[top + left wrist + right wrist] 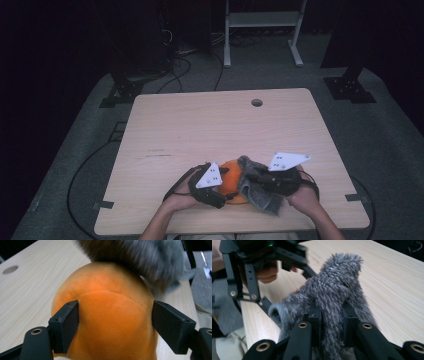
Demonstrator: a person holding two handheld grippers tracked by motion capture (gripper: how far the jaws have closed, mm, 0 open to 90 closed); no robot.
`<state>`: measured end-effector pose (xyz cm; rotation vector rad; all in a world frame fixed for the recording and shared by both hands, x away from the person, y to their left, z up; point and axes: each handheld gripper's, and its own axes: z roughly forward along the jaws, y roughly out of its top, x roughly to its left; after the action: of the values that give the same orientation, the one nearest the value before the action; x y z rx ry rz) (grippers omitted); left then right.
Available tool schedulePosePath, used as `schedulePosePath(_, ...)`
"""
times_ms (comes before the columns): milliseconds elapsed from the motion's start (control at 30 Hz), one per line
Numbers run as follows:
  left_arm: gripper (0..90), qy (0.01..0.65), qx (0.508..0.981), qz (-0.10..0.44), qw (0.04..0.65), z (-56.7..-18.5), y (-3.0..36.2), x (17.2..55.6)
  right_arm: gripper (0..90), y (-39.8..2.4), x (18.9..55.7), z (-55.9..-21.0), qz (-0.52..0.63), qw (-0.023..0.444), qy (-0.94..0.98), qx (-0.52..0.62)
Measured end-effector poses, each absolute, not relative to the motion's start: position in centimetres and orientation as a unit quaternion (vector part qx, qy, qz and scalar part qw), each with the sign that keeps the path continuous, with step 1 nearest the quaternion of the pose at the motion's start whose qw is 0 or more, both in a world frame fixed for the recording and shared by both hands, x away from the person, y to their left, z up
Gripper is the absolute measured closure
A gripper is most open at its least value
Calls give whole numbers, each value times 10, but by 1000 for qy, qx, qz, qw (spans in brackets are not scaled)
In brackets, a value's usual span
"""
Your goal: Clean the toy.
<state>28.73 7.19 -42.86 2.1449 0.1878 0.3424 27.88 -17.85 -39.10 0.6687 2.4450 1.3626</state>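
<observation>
Our left gripper (221,186) has its jaws on both sides of the orange plush toy (107,315), and the pads touch its flanks, so it grasps the toy. Our right gripper (332,317) is clenched on the grey furry cloth (334,290), which hangs over the toy's top and right side. The toy sits near the front edge of the table (200,125). Beyond the toy the tabletop is free up to the round hole (257,102).

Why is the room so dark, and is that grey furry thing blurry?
High view: the wooden table is lit, its surroundings nearly black. Left gripper view: the grey furry cloth is smeared, the orange plush sharp. Right gripper view: the cloth's fibres are crisp.
</observation>
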Motion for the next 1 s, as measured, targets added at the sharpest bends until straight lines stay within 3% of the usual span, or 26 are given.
schedulePosePath(133,238,76,877,137,454,-432,75,288,733,-166,278,-401,450,141,854,219)
schedulePosePath(500,240,99,880,117,449,-438,83,297,736,-185,291,-415,443,137,848,255)
schedulePosePath(767,239,112,888,110,431,-442,94,301,734,-203,302,-429,462,88,830,299)
schedulePosePath(1000,183,117,889,113,429,-442,98,306,736,-201,298,-427,450,109,834,300)
